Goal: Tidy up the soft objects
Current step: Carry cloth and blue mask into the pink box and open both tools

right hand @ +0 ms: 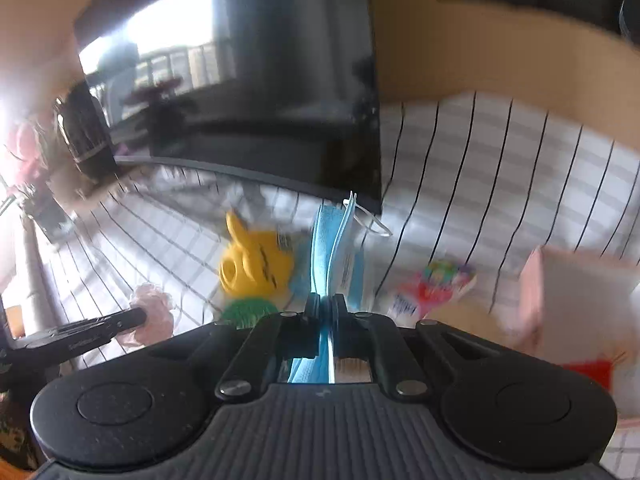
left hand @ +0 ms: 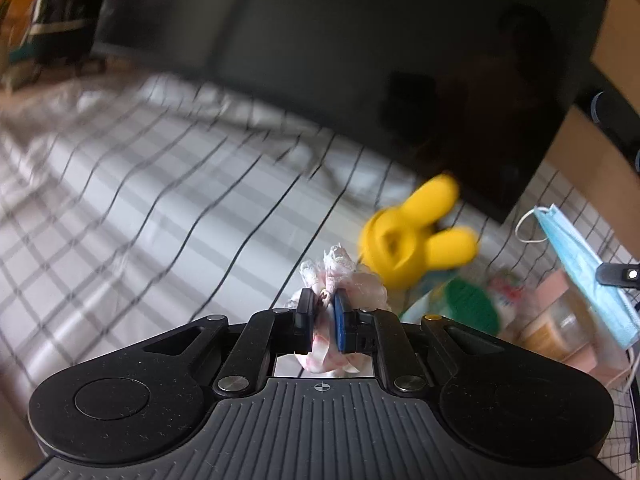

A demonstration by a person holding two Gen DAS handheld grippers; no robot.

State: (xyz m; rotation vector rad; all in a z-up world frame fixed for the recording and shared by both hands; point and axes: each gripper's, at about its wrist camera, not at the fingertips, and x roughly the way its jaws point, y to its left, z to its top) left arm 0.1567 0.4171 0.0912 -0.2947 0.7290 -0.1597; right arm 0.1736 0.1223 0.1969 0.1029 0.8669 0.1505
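Left hand-held gripper: jaws pinched on pink-white lacy fabric bundle, held above the checked cloth; likely lifted for sorting.
Right hand-held gripper: jaws clamped on blue face mask, edge-on, white ear loop dangling; gripped by 1 edge so it hangs free.
Mask look: pleated, thin, folded.
Bundle look: crumpled, frilly.
Yellow rabbit-eared toy: lying on the cloth, between both grippers, untouched.
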